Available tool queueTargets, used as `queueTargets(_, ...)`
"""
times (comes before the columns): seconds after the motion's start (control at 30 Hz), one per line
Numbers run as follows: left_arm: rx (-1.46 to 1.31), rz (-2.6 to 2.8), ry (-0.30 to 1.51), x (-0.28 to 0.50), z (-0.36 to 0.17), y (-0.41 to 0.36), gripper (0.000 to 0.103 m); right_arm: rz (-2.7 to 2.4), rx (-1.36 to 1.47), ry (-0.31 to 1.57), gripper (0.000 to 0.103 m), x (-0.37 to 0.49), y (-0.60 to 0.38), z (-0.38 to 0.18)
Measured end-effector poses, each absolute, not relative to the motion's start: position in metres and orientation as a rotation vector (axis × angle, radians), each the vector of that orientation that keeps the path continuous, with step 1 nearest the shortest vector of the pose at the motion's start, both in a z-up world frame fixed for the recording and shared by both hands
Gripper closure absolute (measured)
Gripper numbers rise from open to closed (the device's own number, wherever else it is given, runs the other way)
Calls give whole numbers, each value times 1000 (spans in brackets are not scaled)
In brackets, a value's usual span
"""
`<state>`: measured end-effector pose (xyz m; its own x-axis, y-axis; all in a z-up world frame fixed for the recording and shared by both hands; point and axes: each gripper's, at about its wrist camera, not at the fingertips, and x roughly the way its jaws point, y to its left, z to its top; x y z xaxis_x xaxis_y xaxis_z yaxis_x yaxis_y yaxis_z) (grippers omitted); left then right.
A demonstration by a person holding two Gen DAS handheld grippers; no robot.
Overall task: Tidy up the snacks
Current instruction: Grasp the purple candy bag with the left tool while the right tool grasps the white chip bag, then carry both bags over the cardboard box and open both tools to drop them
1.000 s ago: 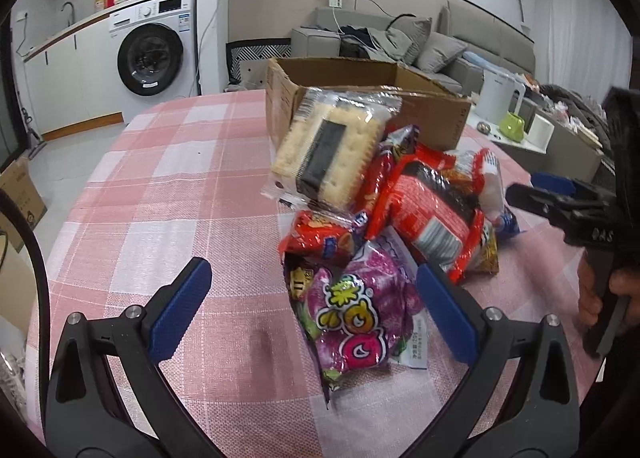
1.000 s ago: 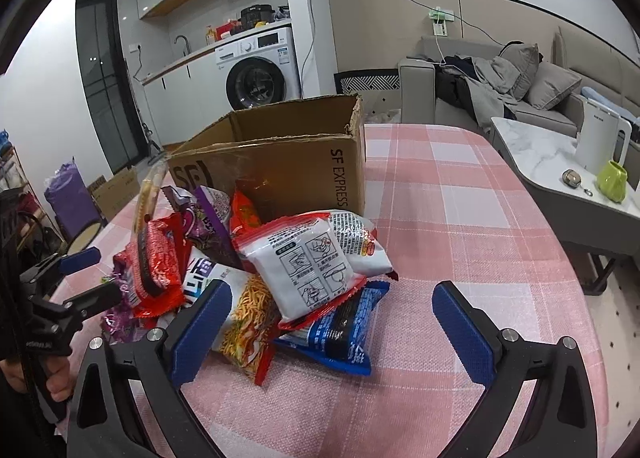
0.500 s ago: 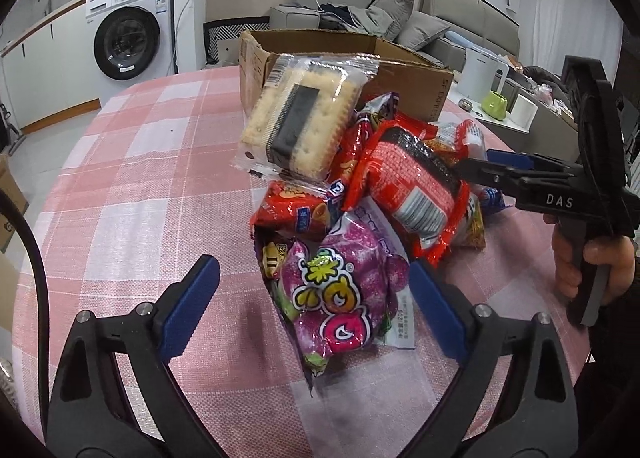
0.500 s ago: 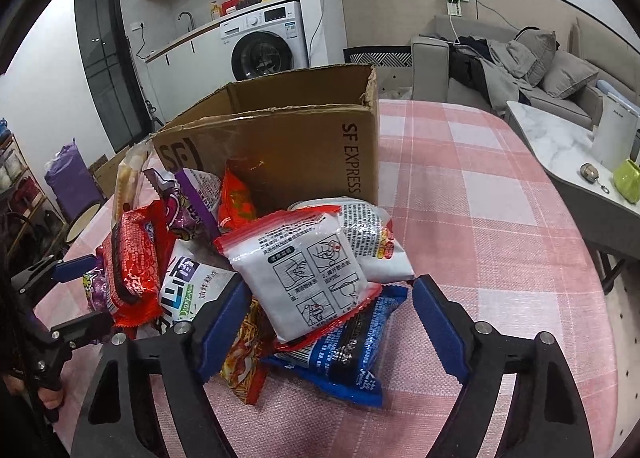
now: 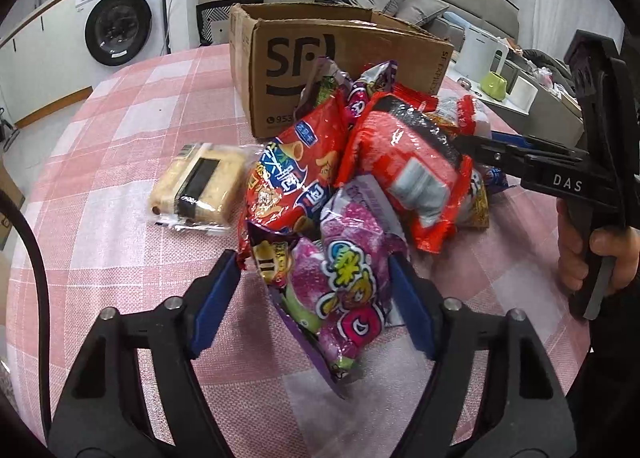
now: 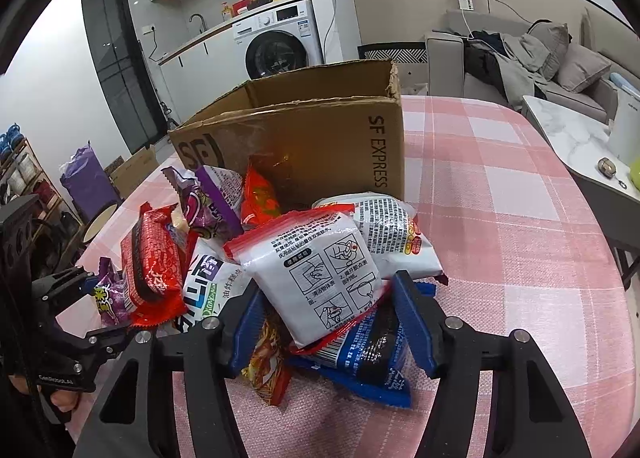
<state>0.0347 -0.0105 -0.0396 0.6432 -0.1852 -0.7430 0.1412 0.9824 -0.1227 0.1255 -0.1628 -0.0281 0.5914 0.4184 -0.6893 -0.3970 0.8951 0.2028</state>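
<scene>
A pile of snack packets lies on the pink checked tablecloth (image 5: 120, 118) in front of an open cardboard box (image 5: 340, 58). My left gripper (image 5: 312, 298) straddles a purple candy bag (image 5: 348, 290) at the near end of the pile. Its jaws are closing, and the pads stand at the bag's sides without squeezing it. My right gripper (image 6: 328, 322) is closing over a white packet with a red rim (image 6: 320, 278) and a blue packet (image 6: 368, 354) beneath it, neither visibly squeezed. A cracker pack (image 5: 196, 186) lies blurred on the cloth left of the pile.
The box (image 6: 320, 146) stands behind the pile with its top open. A marble side table (image 6: 572, 138) sits off the right edge of the cloth. A washing machine (image 5: 120, 26) and a sofa (image 6: 520, 58) are in the background. A hand (image 5: 612, 254) holds the right gripper's handle.
Both grippers have narrowed from wide open and come down around the pile's ends. The cracker pack that leaned on top of the pile has dropped onto the cloth at the left.
</scene>
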Motion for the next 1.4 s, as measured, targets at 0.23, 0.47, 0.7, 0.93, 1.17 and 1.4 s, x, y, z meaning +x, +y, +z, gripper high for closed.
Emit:
queueTargets(0.23, -62, -212, 840, 31, -37, -13, 47, 498, 51, 816, 43, 127, -165, -29)
queueTargets(0.47, -81, -231, 823, 24, -35, -5, 48, 520, 75, 815, 48, 126, -167, -30)
queueTargets(0.7, -88, -235, 800, 18, -32, 1, 51, 552, 123, 801, 55, 120, -174, -30)
queueTargets(0.93, -93, -235, 761, 10, -27, 6, 52, 569, 150, 783, 56, 111, -179, -28)
queueTargets(1.17, -115, -232, 733, 1, -19, 12, 52, 586, 172, 759, 56, 102, -182, -20)
queueTargets(1.4, -116, -219, 679, -6, 0, 14, 52, 601, 191, 725, 56, 92, -182, -6)
